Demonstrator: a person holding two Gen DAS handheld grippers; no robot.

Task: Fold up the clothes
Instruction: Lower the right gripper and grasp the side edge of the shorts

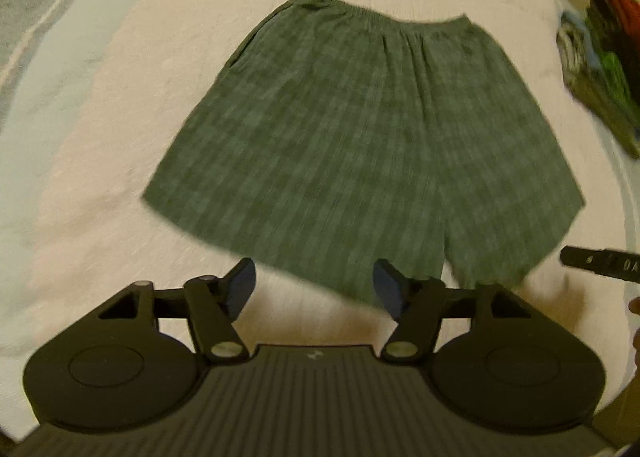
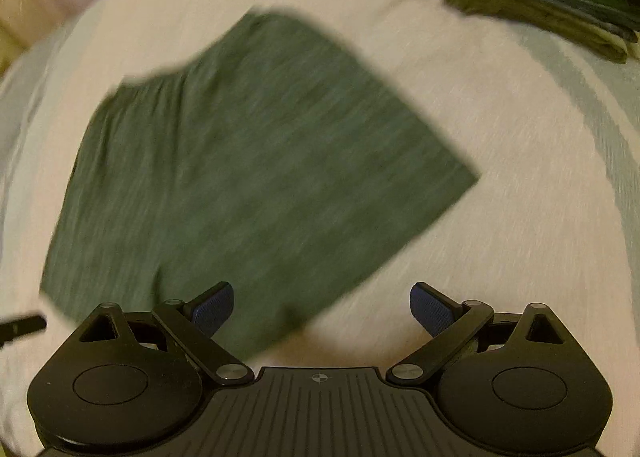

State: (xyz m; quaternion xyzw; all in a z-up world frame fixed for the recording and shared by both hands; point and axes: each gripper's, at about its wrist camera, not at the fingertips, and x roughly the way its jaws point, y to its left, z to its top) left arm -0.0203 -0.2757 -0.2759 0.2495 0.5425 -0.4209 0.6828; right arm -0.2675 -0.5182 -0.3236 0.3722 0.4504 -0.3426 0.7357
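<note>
On the far left of the left wrist view, the white bedspread (image 1: pixel 100 105) runs out to a pale blue-grey border, and a broad stretch of bare cover lies between that edge and the green shorts (image 1: pixel 360 129). The left gripper (image 1: pixel 314 283) hovers above the near hem with its jaws wide apart and nothing between them, the blue pads (image 1: pixel 244 281) clear of the cloth. The shorts lie flat and spread in the middle of the bed, waistband away from the camera, both legs toward it, the split between the legs showing just right of the gripper. The fabric is dark green with a faint check or stripe, gathered at the waist and smooth elsewhere. Bare cover surrounds them on every side. Farther right, a stack of folded clothes (image 1: pixel 600 69) sits near the bed's right edge, well apart from the shorts. In the right wrist view, blurred by motion, the right gripper (image 2: pixel 322 307) also stands with jaws spread and empty, over the near corner of the shorts, with open bedspread to its right.
</note>
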